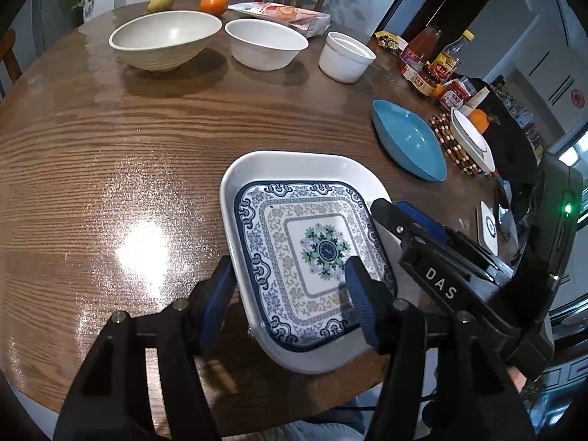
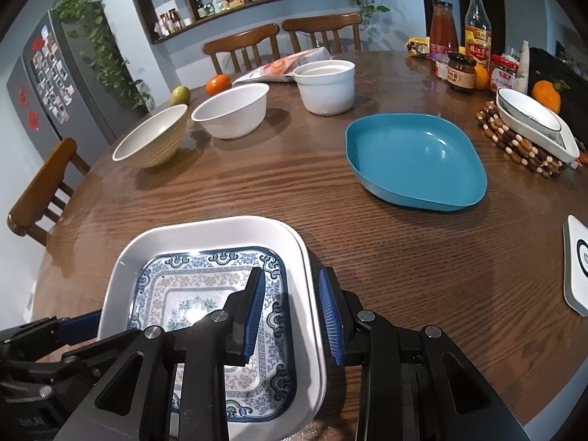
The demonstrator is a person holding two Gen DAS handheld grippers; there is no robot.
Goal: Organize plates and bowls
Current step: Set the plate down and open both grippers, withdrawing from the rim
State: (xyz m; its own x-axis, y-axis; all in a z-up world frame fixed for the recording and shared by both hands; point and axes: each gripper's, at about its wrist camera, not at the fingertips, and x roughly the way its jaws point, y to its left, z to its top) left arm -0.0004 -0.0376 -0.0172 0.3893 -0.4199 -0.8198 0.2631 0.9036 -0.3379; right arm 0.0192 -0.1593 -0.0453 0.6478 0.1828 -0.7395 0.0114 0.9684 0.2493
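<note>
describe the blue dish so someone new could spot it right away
On the round wooden table, look toward the side with the sauce bottles and the beaded trivet. The blue dish sits beside that trivet, empty. It is the only solid teal piece among white bowls and plates.

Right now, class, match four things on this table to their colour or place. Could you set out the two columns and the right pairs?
Things:
1. Square patterned plate
2. Deep oval dish
3. Ribbed bowl
4. Beaded trivet

Descriptions:
A. Plain teal all over
B. Under a white dish with a dark rim line
C. Nested in a white square plate
D. Beige outside, farthest left of three bowls

Pairs: 1-C, 2-A, 3-D, 4-B
</note>
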